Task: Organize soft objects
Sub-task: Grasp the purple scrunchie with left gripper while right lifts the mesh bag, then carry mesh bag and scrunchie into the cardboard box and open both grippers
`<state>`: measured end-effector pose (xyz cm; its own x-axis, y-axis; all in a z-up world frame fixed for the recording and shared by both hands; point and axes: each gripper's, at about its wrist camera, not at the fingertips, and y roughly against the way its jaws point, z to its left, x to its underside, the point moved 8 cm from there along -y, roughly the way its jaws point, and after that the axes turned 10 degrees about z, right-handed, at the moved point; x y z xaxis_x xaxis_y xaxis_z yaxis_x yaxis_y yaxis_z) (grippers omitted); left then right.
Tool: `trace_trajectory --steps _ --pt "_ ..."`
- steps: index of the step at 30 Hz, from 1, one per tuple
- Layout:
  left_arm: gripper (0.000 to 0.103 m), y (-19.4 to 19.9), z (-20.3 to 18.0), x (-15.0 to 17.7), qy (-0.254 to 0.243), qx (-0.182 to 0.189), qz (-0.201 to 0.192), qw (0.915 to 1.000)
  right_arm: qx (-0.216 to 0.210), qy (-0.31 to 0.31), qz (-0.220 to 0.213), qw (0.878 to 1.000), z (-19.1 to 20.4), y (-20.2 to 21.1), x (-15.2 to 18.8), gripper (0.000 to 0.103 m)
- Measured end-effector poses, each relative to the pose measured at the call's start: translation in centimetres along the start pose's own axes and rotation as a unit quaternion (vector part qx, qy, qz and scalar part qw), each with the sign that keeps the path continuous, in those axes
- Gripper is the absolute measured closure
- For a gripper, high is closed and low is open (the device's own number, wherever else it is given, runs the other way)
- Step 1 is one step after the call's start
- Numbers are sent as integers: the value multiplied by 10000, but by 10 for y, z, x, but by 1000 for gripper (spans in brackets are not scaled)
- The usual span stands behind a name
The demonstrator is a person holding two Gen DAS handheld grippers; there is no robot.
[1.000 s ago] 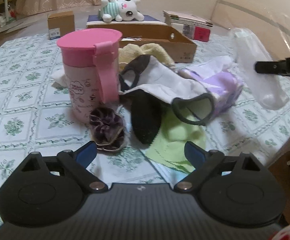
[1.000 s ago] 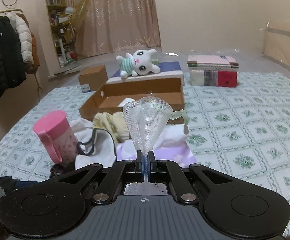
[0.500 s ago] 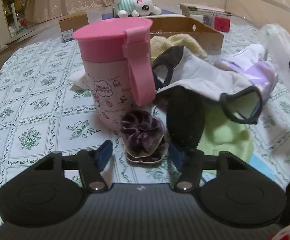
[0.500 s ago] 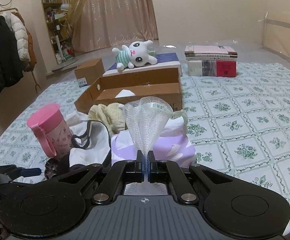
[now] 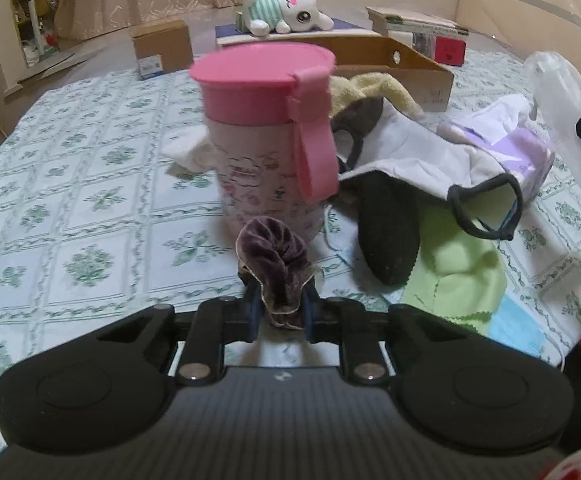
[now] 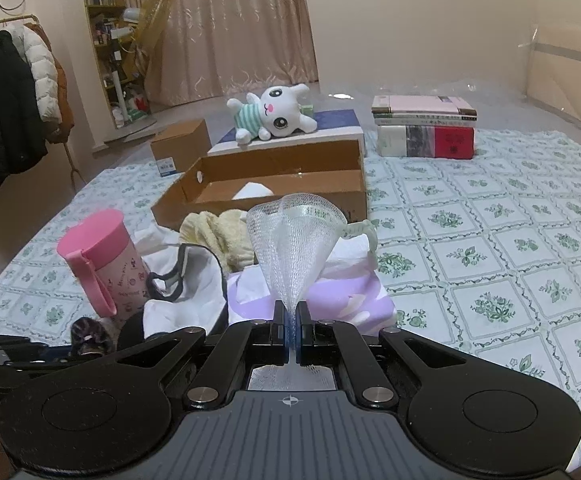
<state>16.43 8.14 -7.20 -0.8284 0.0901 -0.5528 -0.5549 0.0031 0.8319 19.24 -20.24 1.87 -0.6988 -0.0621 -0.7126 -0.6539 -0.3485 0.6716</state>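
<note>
My left gripper (image 5: 278,312) is shut on a dark purple velvet scrunchie (image 5: 274,260), right in front of the pink-lidded cup (image 5: 266,128). My right gripper (image 6: 290,332) is shut on a white mesh net pouch (image 6: 294,240) and holds it up above the pile. The pile holds a white cloth bag with black trim (image 5: 422,152), a black sock (image 5: 390,224), a green cloth (image 5: 458,272), a yellow towel (image 6: 218,232) and a purple tissue pack (image 6: 338,292). An open cardboard tray (image 6: 274,184) lies behind the pile.
A white plush bunny (image 6: 274,116) lies on a box behind the tray. Stacked books (image 6: 426,128) stand at the back right, a small carton (image 6: 180,148) at the back left. The green-patterned bed cover (image 6: 490,256) stretches to the right.
My left gripper moved forward to the scrunchie and shut on it. My right gripper kept its hold on the mesh pouch and drifted slightly.
</note>
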Motion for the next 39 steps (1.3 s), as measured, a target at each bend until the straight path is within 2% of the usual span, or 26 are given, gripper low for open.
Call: trace_trajectory --steps 11,20,29,39 --pt "85 48 17 -7 19 -244 -285 9993 -54 48 -137 9999 11 16 -3 100" --pt "85 82 22 -33 57 -76 -587 9982 -68 142 -232 9996 16 22 -12 100" --pt "85 111 25 -89 -130 167 -879 9959 -73 280 -283 9992 16 15 -37 100" --pt "85 89 13 -176 -521 512 -923 9931 -74 621 -261 9977 11 -17 -95 100"
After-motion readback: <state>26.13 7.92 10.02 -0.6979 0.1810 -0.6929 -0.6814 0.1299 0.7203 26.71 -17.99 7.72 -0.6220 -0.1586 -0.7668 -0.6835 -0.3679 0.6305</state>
